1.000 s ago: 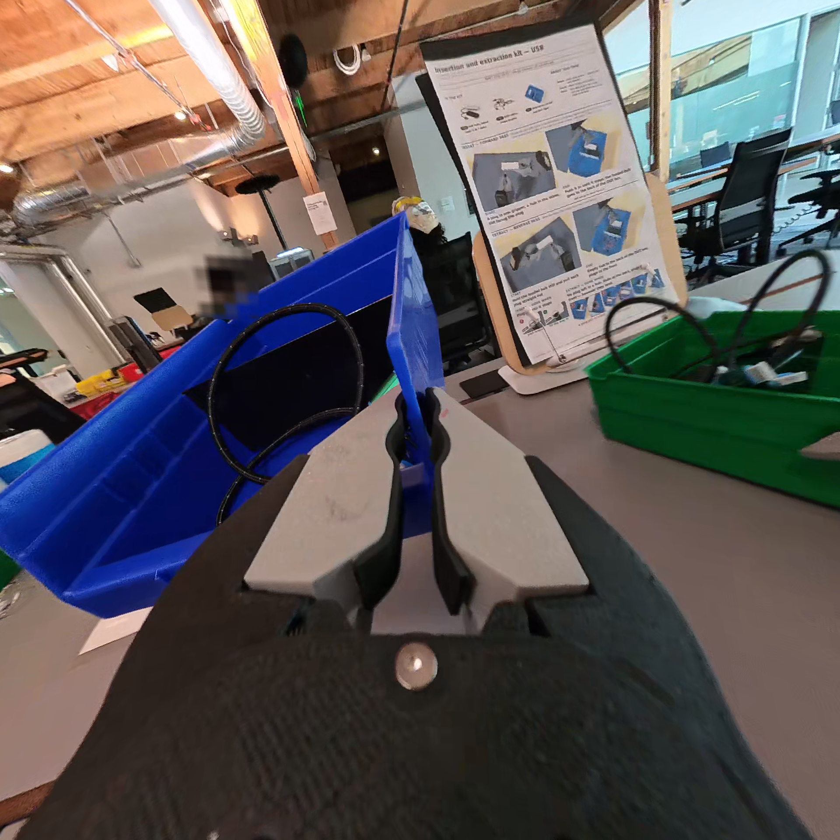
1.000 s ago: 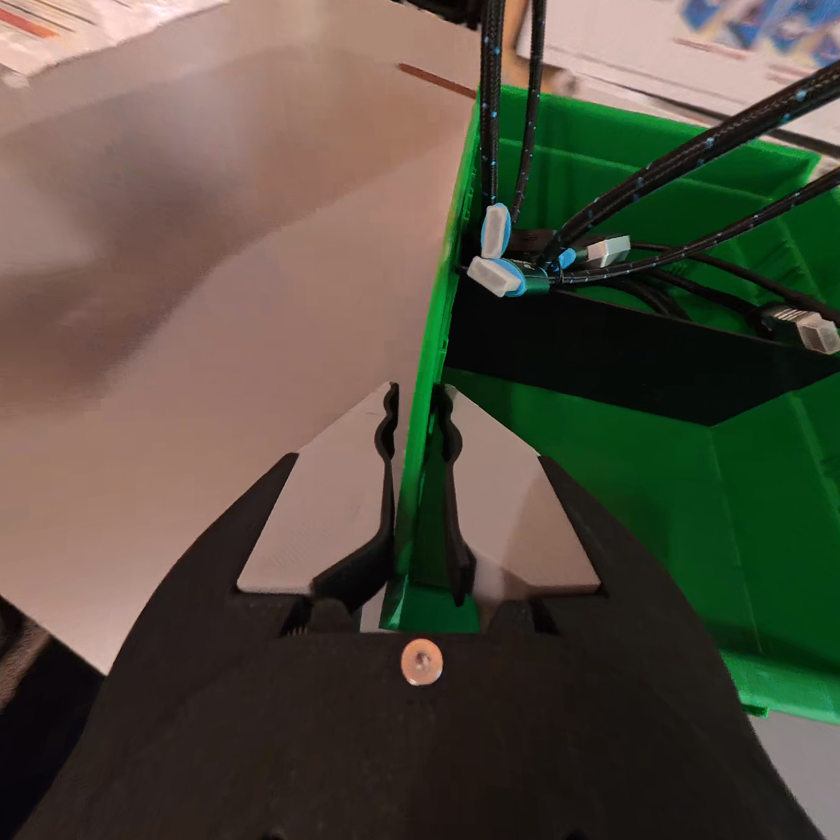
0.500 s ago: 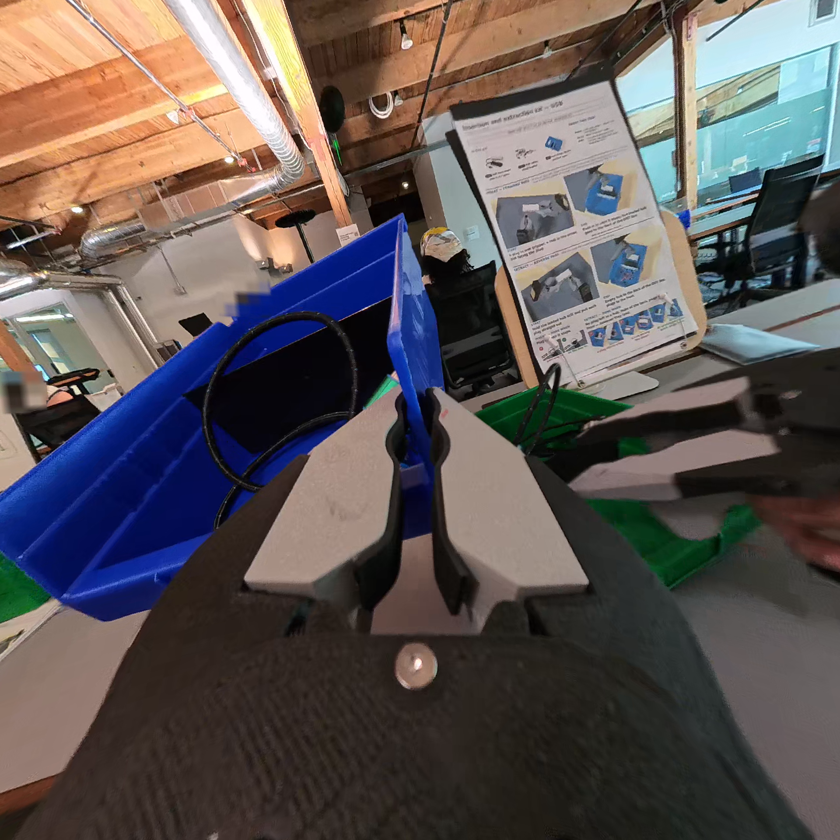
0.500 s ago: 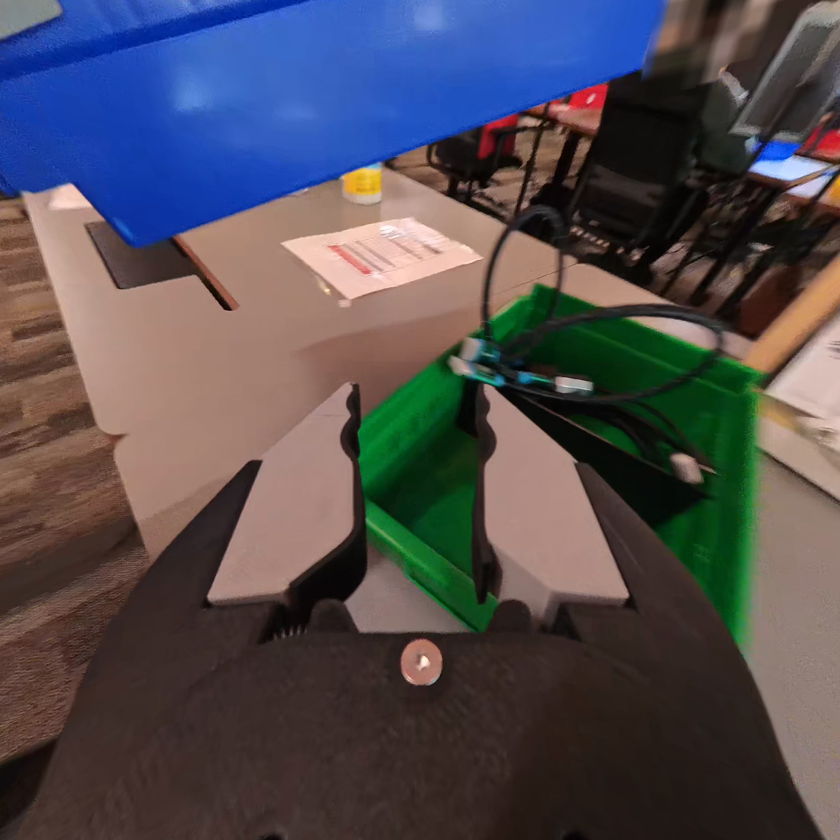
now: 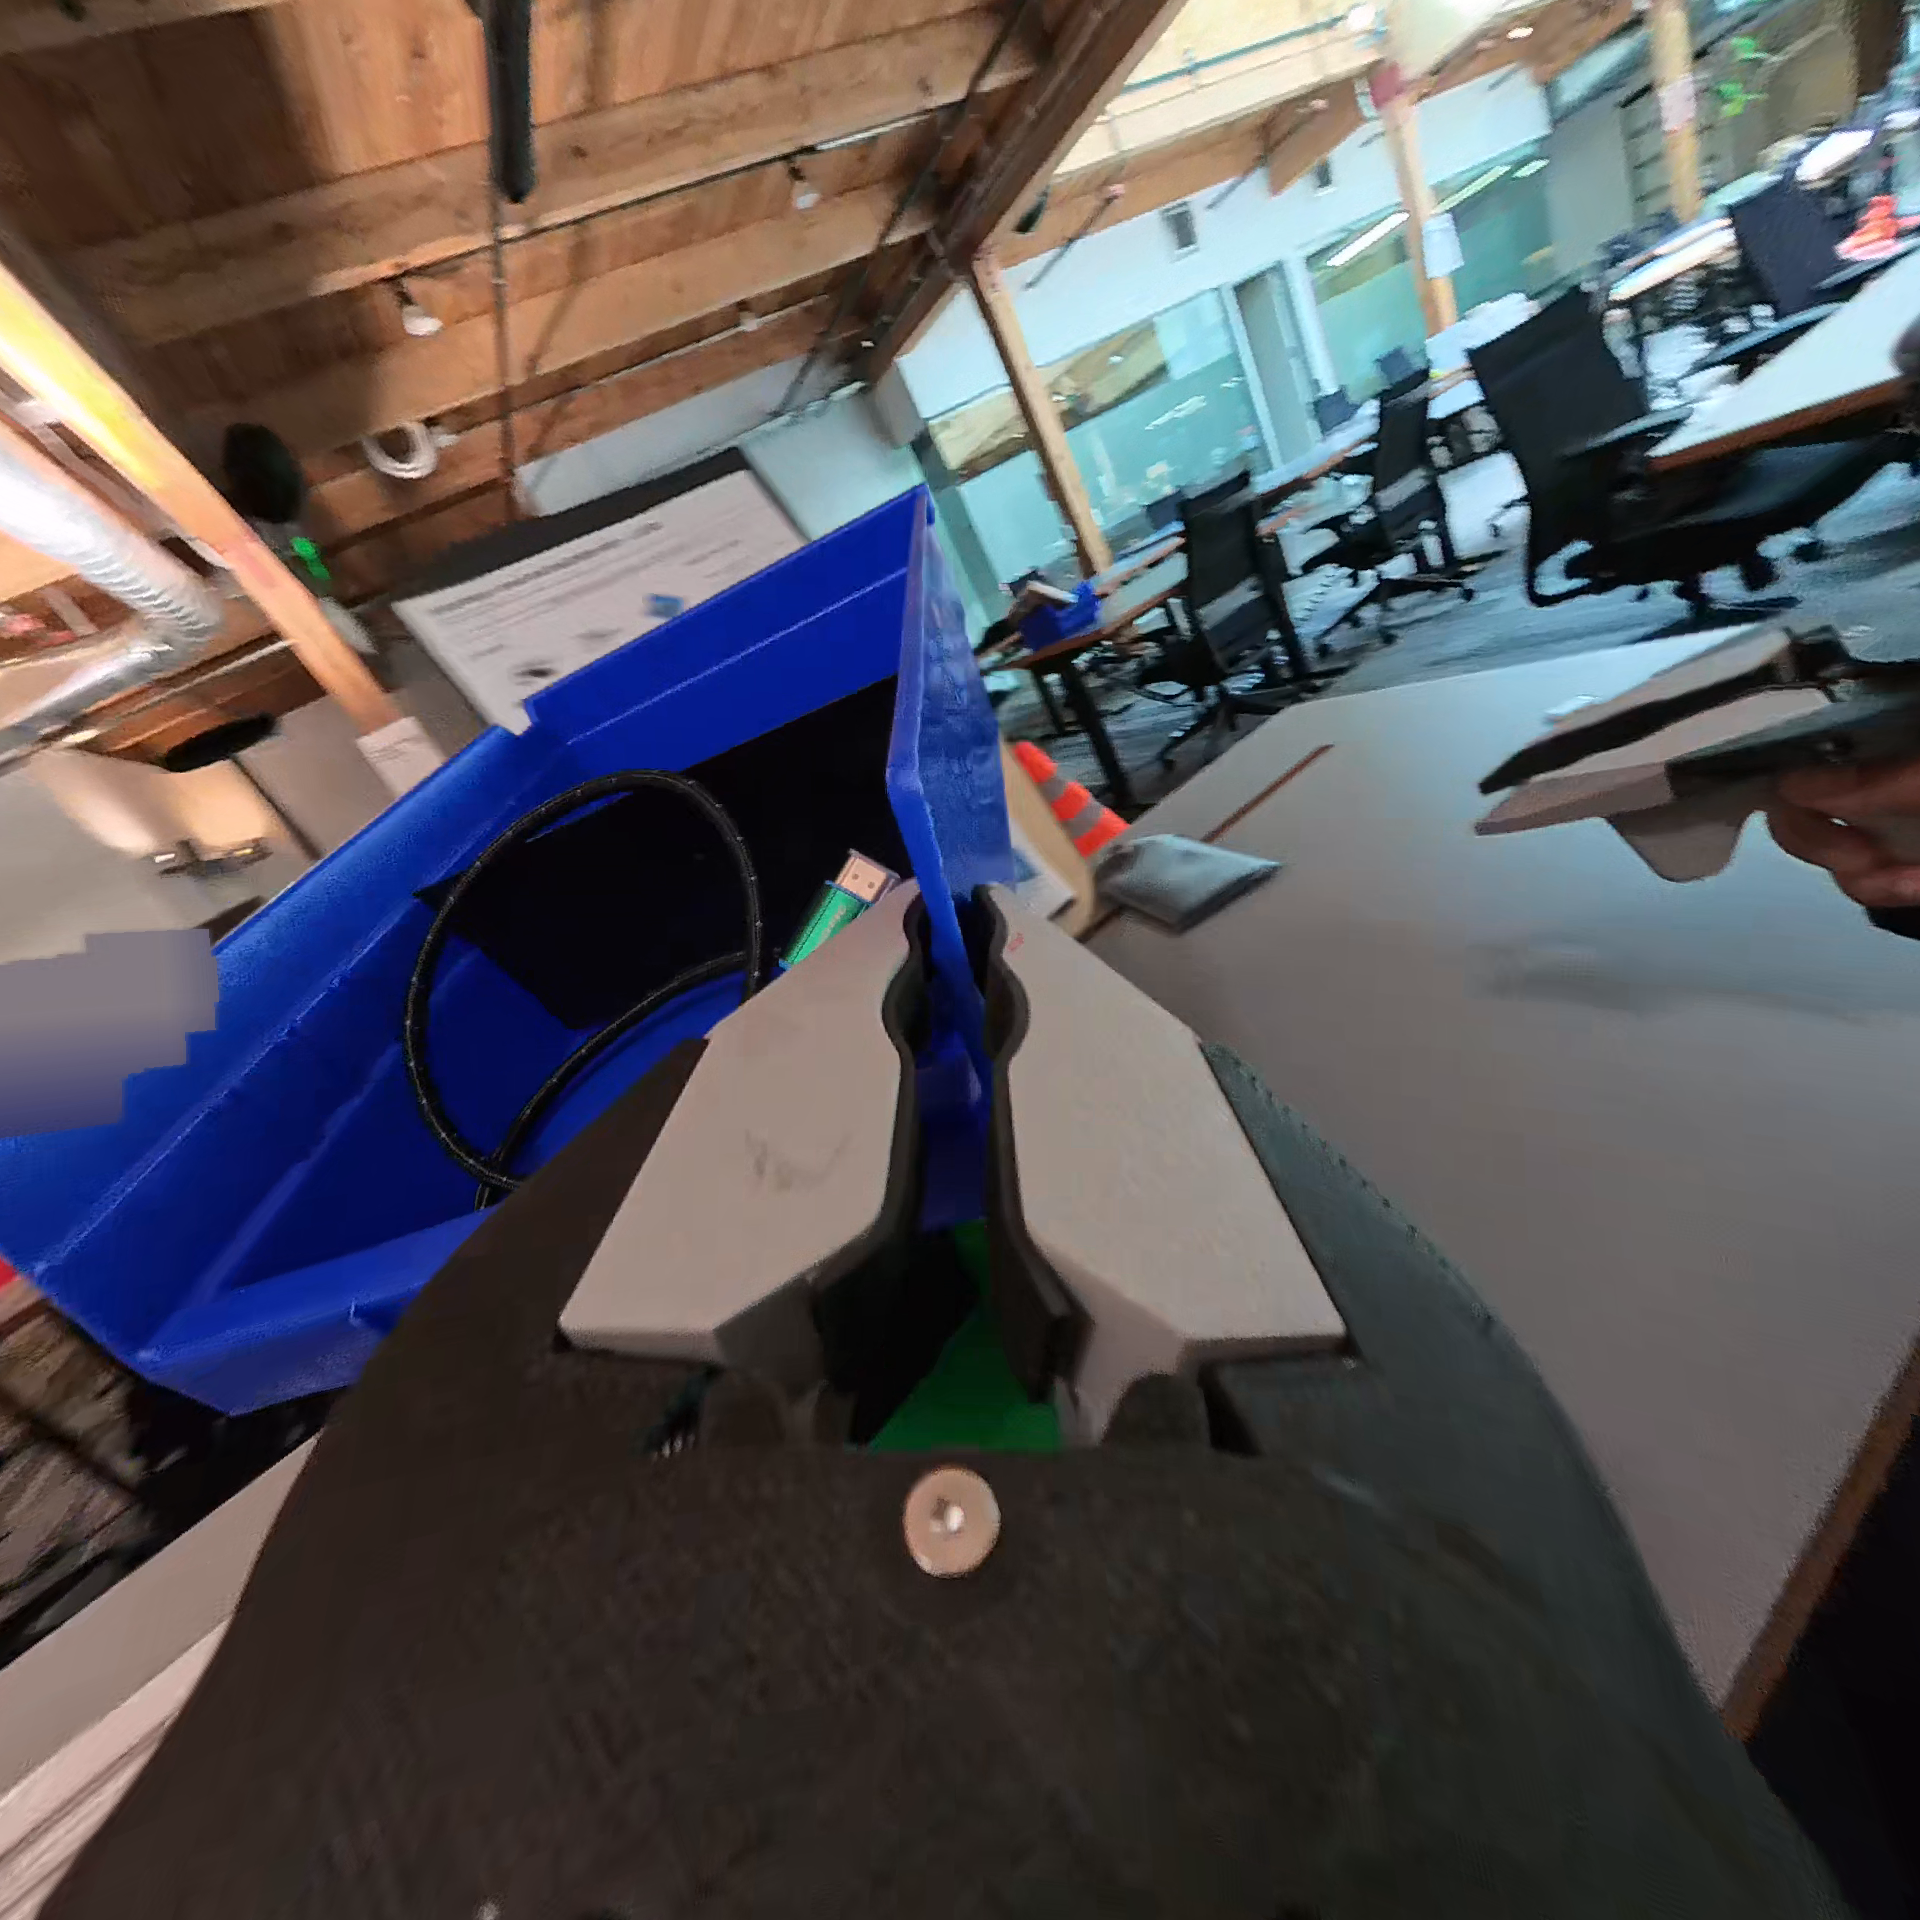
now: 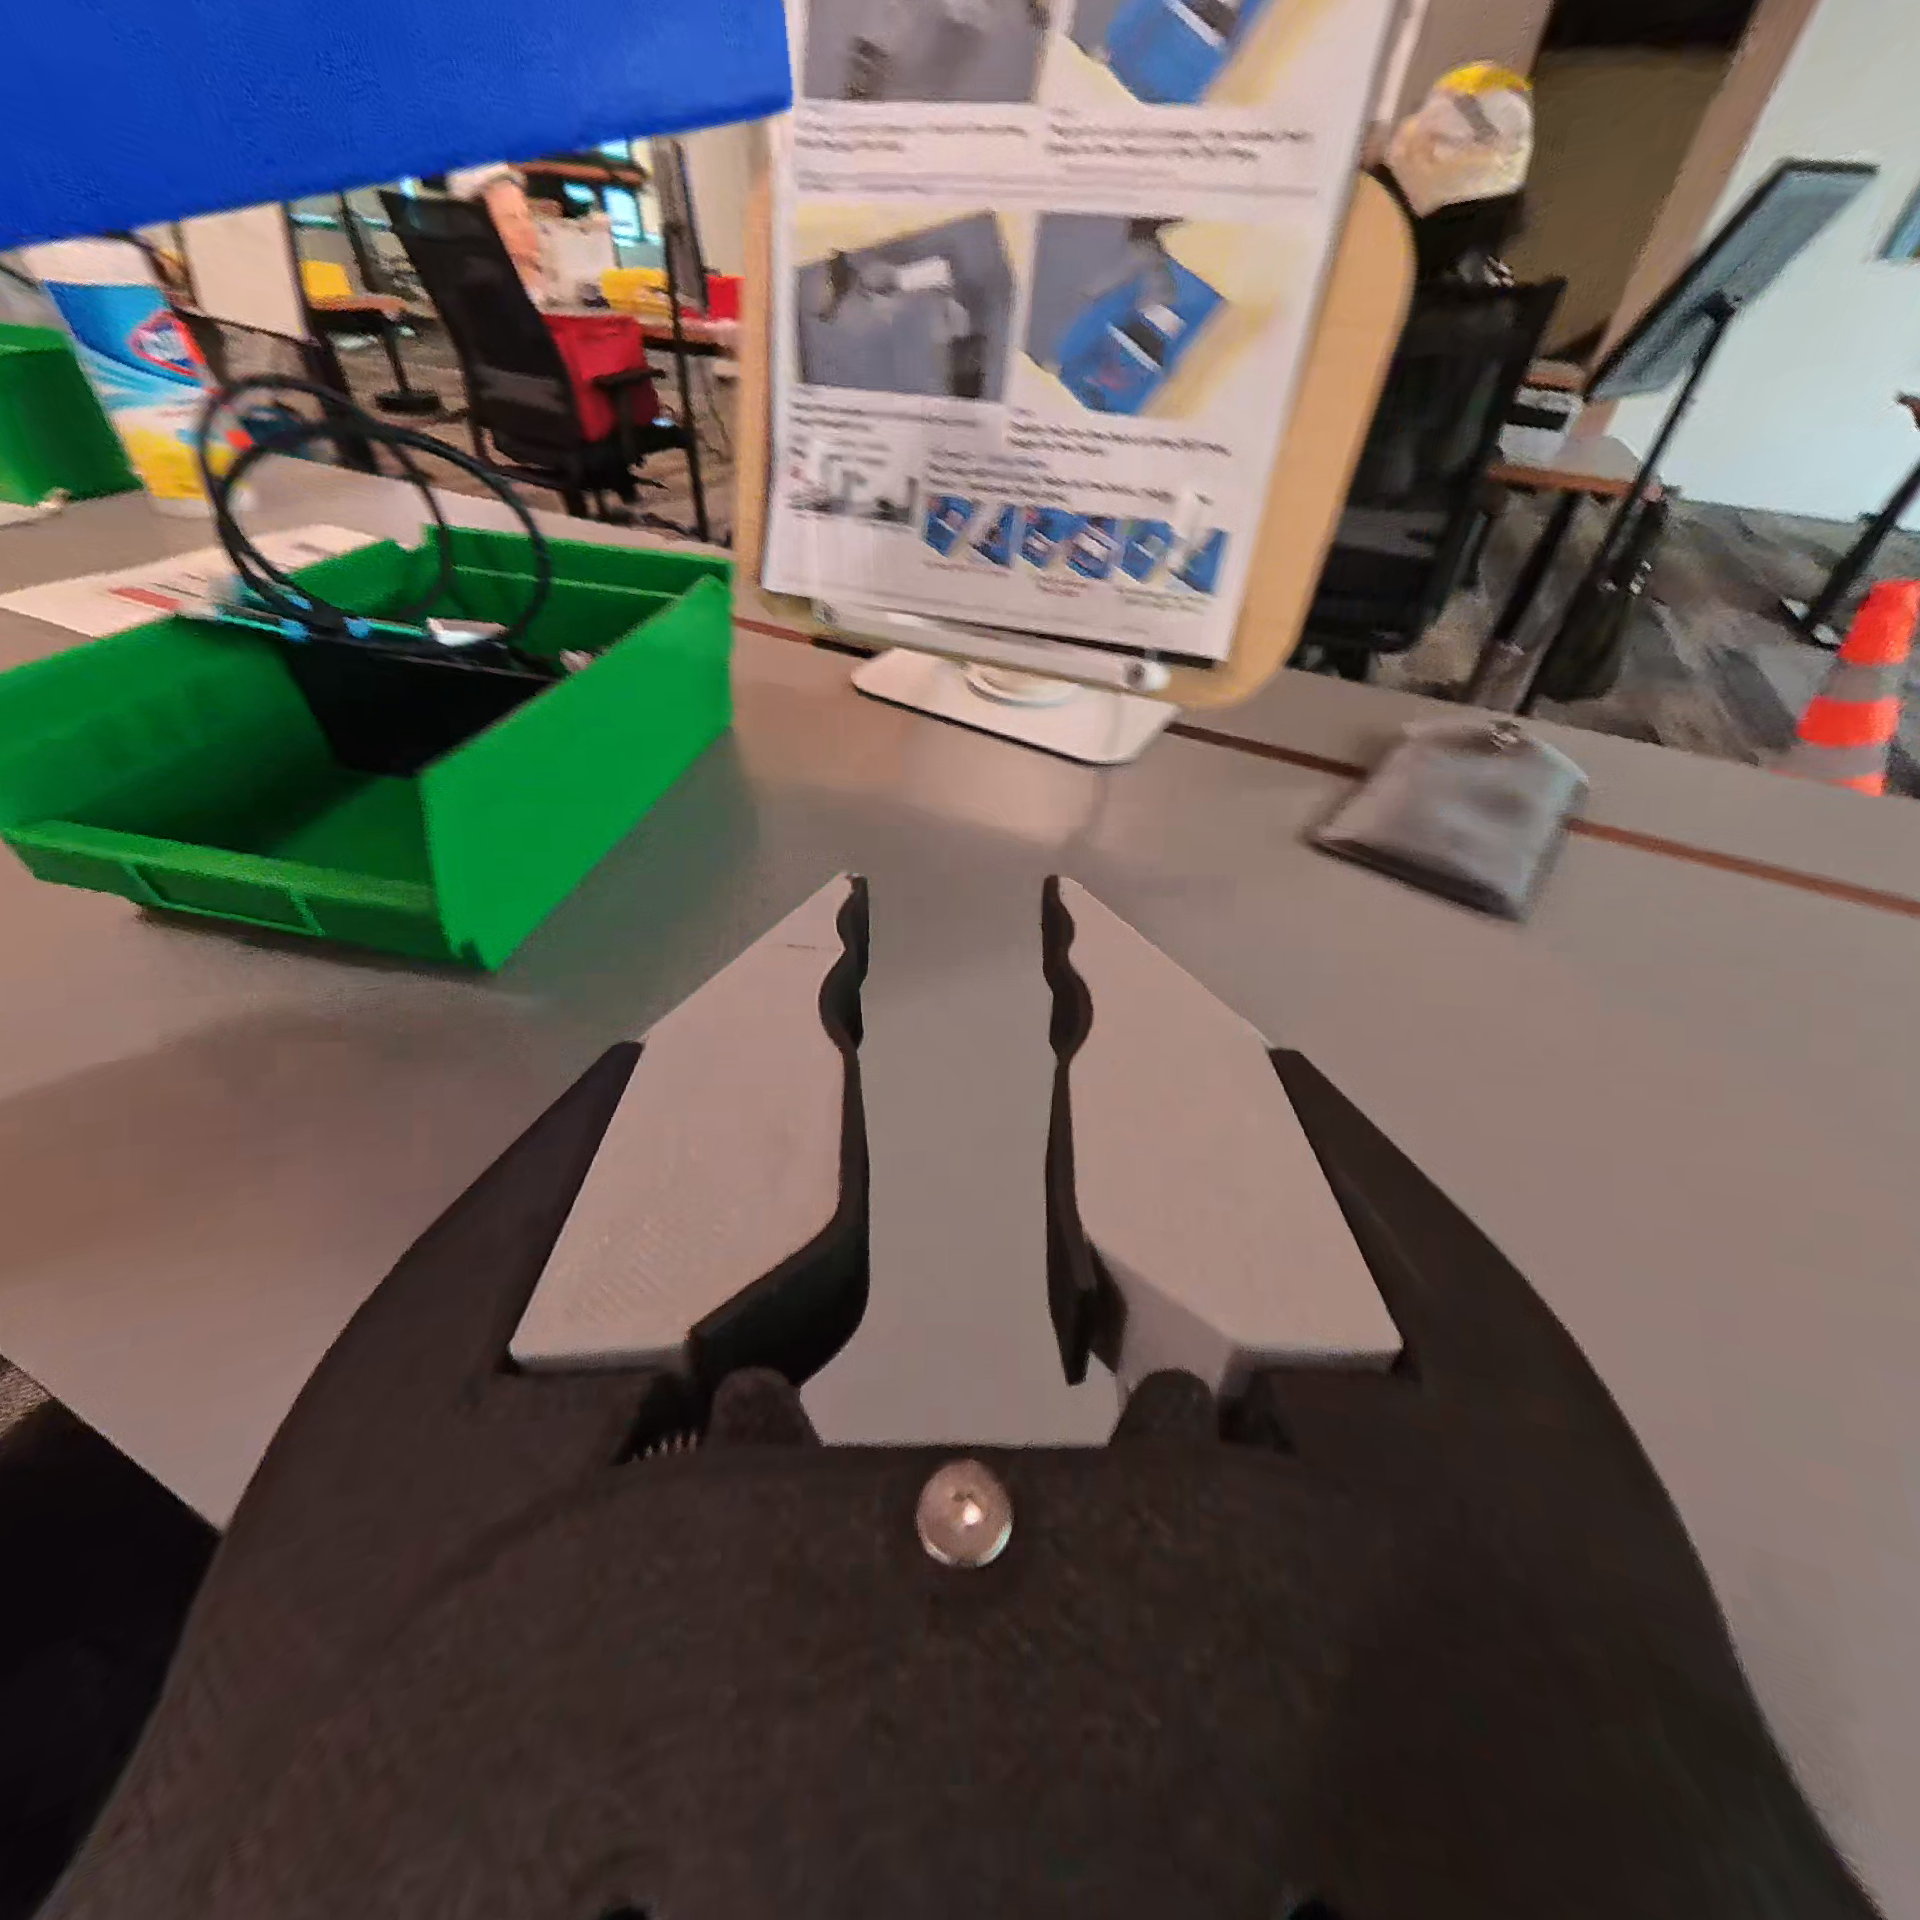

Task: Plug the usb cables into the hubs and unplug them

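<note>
My left gripper (image 5: 953, 914) is shut on the side wall of a blue bin (image 5: 644, 686) and holds it tilted in the air. Inside the bin lie a looped black cable (image 5: 582, 935) and a green plug (image 5: 831, 914). The bin's underside shows at the top left of the right wrist view (image 6: 364, 94). My right gripper (image 6: 951, 899) is open and empty above the grey table (image 6: 1455, 1091); it also shows at the right of the left wrist view (image 5: 1507, 795). A green bin (image 6: 540, 769) with black cables (image 6: 312, 499) stands on the table to its left.
A stand with a printed instruction sheet (image 6: 1039, 312) is at the table's back. A grey pouch (image 6: 1455, 821) lies at the right. An orange cone (image 6: 1860, 696) and office chairs (image 6: 520, 353) stand beyond the table. A white canister (image 6: 135, 384) is far left. My right fingertips sit around 30 centimetres from my left ones.
My right gripper let go of the green bin's wall, opened and drew back to the right. My left gripper kept hold of the blue bin and swung it higher and to the right.
</note>
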`<state>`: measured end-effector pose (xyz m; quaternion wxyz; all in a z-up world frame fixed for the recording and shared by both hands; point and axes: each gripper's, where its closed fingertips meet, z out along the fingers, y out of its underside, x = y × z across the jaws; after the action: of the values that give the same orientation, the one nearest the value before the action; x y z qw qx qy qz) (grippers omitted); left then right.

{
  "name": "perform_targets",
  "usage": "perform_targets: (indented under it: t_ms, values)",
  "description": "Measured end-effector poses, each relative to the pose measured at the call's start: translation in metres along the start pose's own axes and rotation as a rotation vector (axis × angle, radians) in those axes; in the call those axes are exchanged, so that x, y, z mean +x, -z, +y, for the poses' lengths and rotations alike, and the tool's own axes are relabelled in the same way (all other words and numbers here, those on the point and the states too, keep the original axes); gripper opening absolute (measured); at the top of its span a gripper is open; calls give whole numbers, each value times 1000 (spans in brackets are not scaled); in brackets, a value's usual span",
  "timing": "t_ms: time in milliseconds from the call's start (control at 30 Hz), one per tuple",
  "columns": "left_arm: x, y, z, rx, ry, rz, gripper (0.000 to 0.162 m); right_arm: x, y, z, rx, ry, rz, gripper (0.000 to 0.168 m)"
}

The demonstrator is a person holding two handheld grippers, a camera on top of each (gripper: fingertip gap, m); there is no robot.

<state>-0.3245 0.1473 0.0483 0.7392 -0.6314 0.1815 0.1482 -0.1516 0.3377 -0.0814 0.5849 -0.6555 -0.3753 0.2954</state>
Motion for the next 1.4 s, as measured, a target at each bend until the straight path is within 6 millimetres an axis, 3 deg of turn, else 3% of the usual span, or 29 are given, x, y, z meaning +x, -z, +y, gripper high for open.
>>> perform_targets:
  t_ms: [133,300,433,567,667,767,833,867,933,1000,1067,1133,1200,1267,1333,1400]
  values:
    - [75,-42,-4,-15,19,184,4,52,35,20,-30,-8,69,31]
    - [168,-72,27,-74,42,356,3,94,55,55,-58,-14,160,24]
    - [228,-96,65,-170,67,438,4,109,55,78,-86,9,196,31]
    - [267,-121,90,-191,68,434,4,120,50,92,-134,47,246,31]
    - [292,-147,99,-230,65,444,6,117,47,88,-134,43,237,35]
    - [327,-164,101,-345,329,626,14,114,47,68,-100,49,247,39]
    - [323,-157,79,-314,515,719,26,111,51,55,-86,79,257,42]
    - [312,-147,68,-283,575,739,30,108,53,51,-89,92,250,44]
    - [284,-119,59,-242,646,767,54,87,55,46,-112,116,172,48]
    - [251,-93,70,-253,660,737,63,44,52,44,-146,120,7,56]
    - [213,-76,95,-306,647,652,71,5,41,46,-203,122,-83,40]
    - [176,-64,121,-361,641,553,78,-16,22,57,-288,192,-46,25]
    - [141,-56,141,-379,641,448,73,-6,6,64,-326,355,134,5]
    - [117,-47,157,-398,624,369,69,22,4,70,-388,533,321,27]
    - [98,-38,166,-390,589,310,70,37,8,95,-517,548,292,47]
    - [85,-30,175,-389,591,282,72,62,15,103,-566,556,294,51]
